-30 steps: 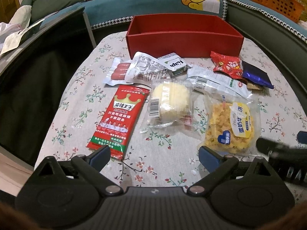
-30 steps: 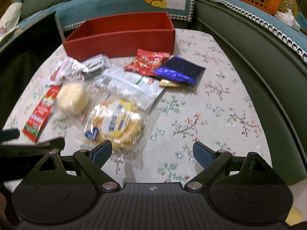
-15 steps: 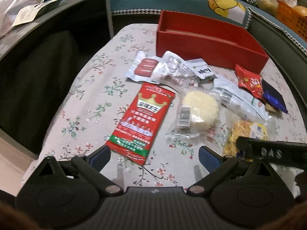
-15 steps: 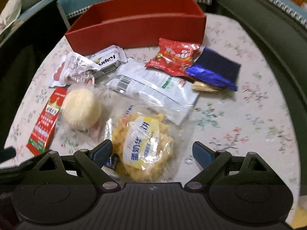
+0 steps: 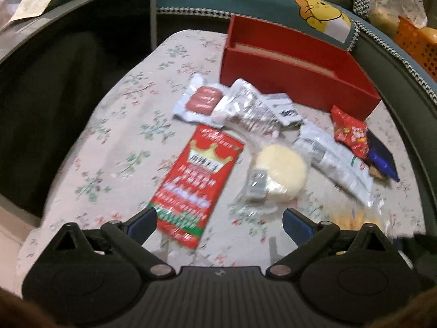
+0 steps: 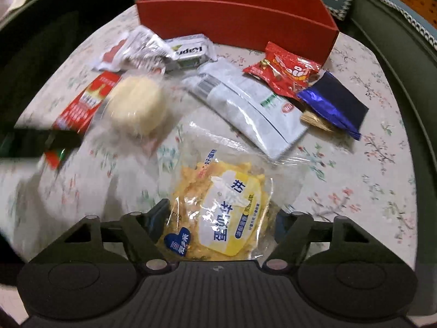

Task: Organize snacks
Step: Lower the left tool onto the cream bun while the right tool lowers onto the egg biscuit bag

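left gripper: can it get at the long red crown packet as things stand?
Probably yes. The left gripper is open, and the near end of the long red crown packet lies flat on the floral cloth just inside its left finger. Nothing lies on top of it; the wrapped round bun sits beside it.

1. The right gripper [image 6: 220, 220] points steeply downward, and its jaws have just been closing, with a clear yellow snack bag [image 6: 218, 213] between them; both fingers sit at the bag's sides.
2. The left gripper [image 5: 220, 220] also tilts downward, jaws spread wide with nothing gripped.
3. The left gripper's dark finger shows blurred at the left edge of the right wrist view.
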A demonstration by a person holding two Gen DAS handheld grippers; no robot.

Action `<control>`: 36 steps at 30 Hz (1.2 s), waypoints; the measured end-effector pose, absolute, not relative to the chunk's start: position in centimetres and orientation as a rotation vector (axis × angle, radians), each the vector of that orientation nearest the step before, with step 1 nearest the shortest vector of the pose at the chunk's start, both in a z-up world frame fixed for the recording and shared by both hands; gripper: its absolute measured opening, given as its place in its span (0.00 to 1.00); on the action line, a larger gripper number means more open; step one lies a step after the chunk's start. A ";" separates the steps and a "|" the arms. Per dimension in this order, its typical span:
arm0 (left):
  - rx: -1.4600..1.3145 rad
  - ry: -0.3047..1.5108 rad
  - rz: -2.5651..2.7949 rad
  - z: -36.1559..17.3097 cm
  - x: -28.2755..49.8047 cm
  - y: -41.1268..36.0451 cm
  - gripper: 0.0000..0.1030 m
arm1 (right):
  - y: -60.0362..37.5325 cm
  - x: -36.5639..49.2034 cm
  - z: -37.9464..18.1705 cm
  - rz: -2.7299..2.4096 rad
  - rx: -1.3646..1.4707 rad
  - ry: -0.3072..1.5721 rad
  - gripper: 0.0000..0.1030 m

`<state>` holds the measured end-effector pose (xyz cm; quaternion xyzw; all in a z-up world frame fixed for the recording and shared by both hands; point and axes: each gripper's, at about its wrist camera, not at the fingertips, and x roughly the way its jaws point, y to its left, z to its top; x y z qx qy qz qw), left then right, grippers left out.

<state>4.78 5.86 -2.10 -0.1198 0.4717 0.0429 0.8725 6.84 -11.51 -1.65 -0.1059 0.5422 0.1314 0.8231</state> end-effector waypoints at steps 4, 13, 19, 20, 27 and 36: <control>-0.207 0.984 0.072 -2.3 6.9 4.0 1.00 | -13.5 5.9 -0.6 0.302 -0.195 1.149 0.72; -0.146 1.013 0.065 -5.0 11.5 0.9 1.00 | -15.8 6.6 -1.9 0.296 -0.126 1.145 0.73; -0.020 1.018 0.121 -6.2 11.9 -0.6 1.00 | -16.3 7.1 -2.3 0.303 -0.122 1.121 0.85; -0.014 1.019 0.120 -6.2 12.1 -0.6 1.00 | -16.5 7.1 -2.3 0.303 -0.100 1.118 0.88; 0.005 1.089 0.091 -6.1 13.6 -0.2 1.00 | -18.0 7.5 -2.6 0.328 -0.006 1.116 0.97; -0.067 1.119 0.100 -4.0 12.0 0.3 0.65 | -18.9 5.3 -1.0 0.288 -0.093 1.088 0.64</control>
